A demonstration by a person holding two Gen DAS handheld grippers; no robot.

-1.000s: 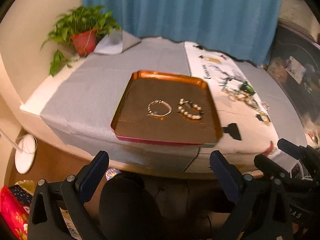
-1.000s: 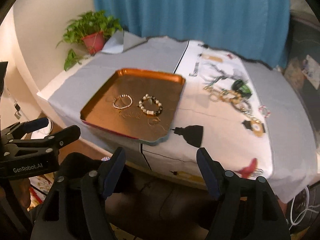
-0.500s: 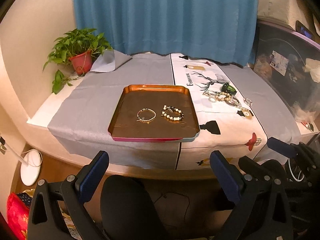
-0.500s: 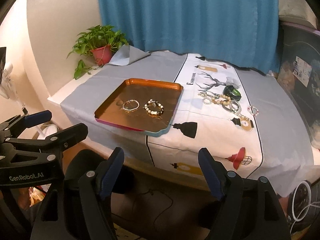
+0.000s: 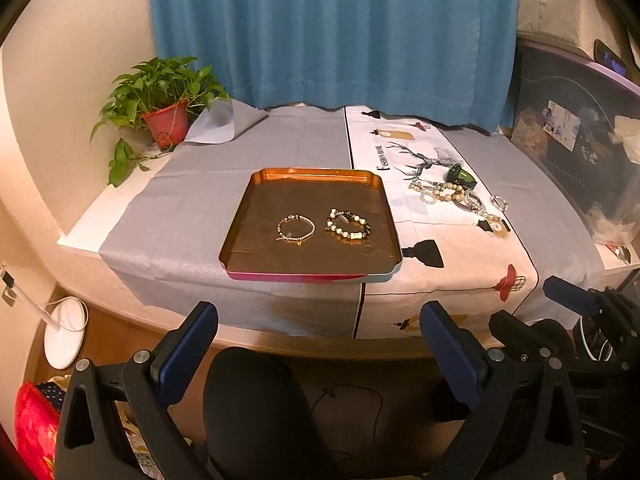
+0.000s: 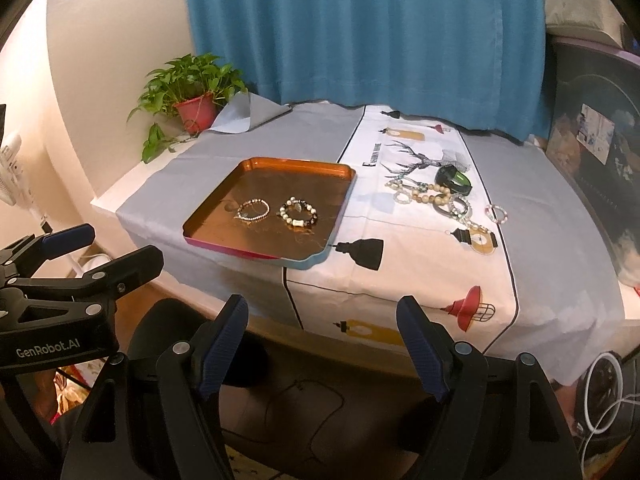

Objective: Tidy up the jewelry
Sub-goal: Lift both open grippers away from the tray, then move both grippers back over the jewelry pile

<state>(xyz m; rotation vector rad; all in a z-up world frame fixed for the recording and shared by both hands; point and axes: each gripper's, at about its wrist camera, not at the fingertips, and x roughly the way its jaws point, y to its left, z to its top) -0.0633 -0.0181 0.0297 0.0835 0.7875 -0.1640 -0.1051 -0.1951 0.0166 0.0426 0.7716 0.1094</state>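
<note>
Both jaws stood apart and empty, and the heap of loose beaded bracelets (image 6: 438, 196) lay far ahead, nearer the right gripper (image 6: 322, 344).

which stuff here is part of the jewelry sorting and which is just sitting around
Part of the job:
tray
thin bracelet in the tray
beaded bracelet in the tray
jewelry pile on the white runner
pink bracelet

Just sitting around:
plant
curtain
grey cloth
chair
</note>
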